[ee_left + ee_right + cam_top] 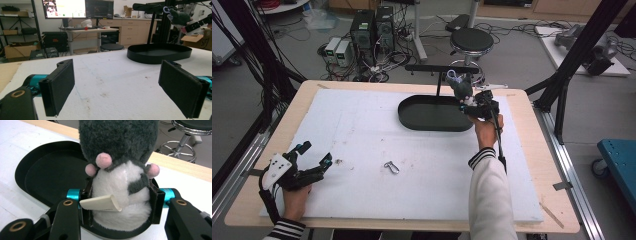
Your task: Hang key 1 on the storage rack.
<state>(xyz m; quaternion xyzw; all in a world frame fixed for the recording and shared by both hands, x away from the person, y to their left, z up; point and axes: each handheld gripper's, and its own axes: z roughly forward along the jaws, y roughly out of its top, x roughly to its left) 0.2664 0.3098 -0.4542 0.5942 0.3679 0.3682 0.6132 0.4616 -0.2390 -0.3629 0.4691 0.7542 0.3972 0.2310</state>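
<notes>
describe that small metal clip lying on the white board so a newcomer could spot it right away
Start at the white foam board covering the wooden table. Go from the black oval tray toward the person's side, to the board's middle. There the small metal clip lies alone, silvery and shiny, apart from the open left claw.

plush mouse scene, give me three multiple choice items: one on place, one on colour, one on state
1. Where does the small metal clip lie?
A. in the tray
B. on the white mat
C. on the stool

2. What colour is the oval tray?
A. black
B. blue
C. white

3. How is the right hand-held gripper?
A. open and empty
B. shut on the clip
C. shut on the plush mouse

Key: 1 B, the clip rests on the white mat, apart from the tray. 2 A, the tray's rim and floor are black. 3 C, the jaws press the toy's white belly from both sides.
</notes>
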